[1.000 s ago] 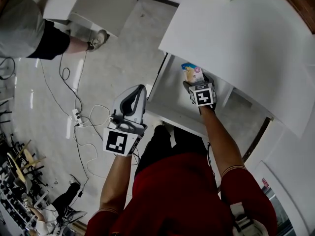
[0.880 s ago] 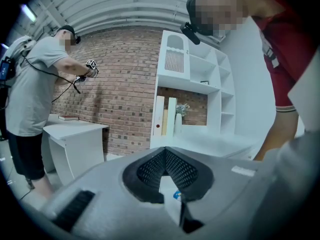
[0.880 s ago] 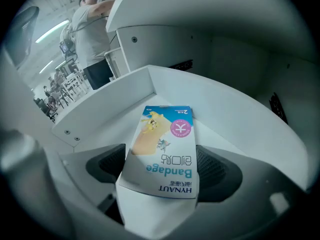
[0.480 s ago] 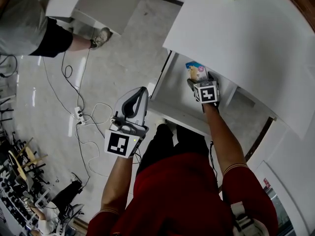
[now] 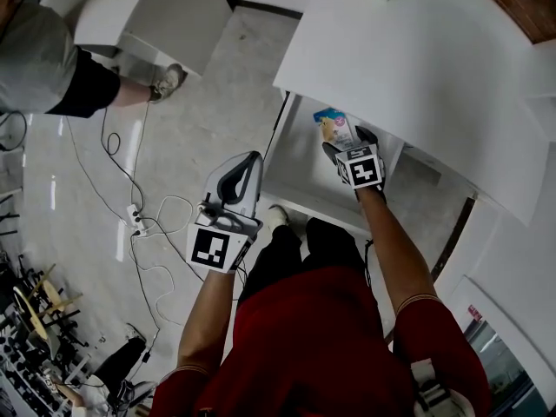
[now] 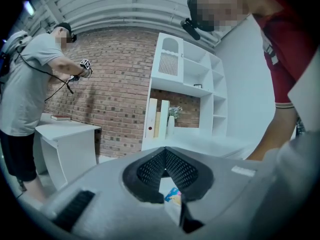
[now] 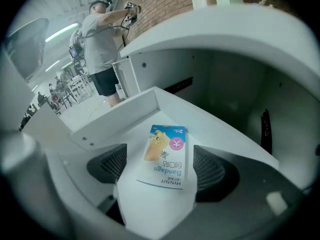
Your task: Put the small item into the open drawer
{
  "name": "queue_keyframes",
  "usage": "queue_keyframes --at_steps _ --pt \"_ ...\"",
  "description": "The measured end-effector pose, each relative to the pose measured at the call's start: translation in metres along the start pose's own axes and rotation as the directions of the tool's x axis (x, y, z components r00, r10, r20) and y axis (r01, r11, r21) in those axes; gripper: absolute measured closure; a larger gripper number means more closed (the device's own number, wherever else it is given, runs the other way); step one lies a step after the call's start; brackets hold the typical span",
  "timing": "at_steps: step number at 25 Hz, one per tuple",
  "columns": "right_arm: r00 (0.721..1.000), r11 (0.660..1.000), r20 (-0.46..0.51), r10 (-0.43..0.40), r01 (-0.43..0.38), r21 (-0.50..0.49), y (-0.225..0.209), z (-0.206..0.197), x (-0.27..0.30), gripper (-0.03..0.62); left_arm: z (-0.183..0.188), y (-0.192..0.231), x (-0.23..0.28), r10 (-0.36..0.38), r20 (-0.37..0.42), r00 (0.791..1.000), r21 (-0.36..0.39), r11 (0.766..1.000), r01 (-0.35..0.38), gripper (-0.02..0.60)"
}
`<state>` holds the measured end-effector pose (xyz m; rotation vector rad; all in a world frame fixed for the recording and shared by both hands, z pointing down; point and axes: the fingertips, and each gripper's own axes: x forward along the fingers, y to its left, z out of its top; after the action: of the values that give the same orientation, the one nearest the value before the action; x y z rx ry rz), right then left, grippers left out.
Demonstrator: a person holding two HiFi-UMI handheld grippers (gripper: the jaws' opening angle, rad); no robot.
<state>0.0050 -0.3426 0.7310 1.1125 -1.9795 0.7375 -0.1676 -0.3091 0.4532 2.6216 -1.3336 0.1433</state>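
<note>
Bandage packet (image 7: 166, 156) was found lying flat on the floor of the open drawer (image 7: 115, 116), between the spread jaws of the right gripper (image 7: 159, 170). The left gripper (image 6: 164, 156) was held closed and empty, off to the left. If the right gripper were withdrawn carelessly, the packet could be snagged by a pad and dragged out.

Power strip (image 5: 135, 219), cables (image 5: 165, 208) on floor (image 5: 217, 94); bystander (image 5: 35, 55) beside white desk (image 5: 148, 11)

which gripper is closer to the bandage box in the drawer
Right. The right gripper hovers over the bandage box, open jaws on either side; the left gripper is outside the drawer, above the floor.
</note>
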Motion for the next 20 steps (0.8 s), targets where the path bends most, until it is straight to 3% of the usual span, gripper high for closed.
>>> queue_keyframes --at_steps 5,11,20 --pt "0.998 0.999 0.068 -0.008 0.012 -0.047 0.012 0.013 -0.038 0.242 0.004 -0.013 -0.001 -0.041 0.015 0.999 -0.003 0.999 0.041 0.574" --pt "0.983 0.995 0.18 -0.047 0.061 -0.075 0.02 0.031 -0.093 0.392 0.008 -0.033 -0.002 -0.103 0.031 0.994 0.0 0.995 0.103 0.574" --pt "0.938 0.991 0.339 -0.068 0.104 -0.089 0.043 0.059 -0.171 0.503 0.021 -0.061 -0.008 -0.175 0.049 0.983 0.019 0.985 0.174 0.574"
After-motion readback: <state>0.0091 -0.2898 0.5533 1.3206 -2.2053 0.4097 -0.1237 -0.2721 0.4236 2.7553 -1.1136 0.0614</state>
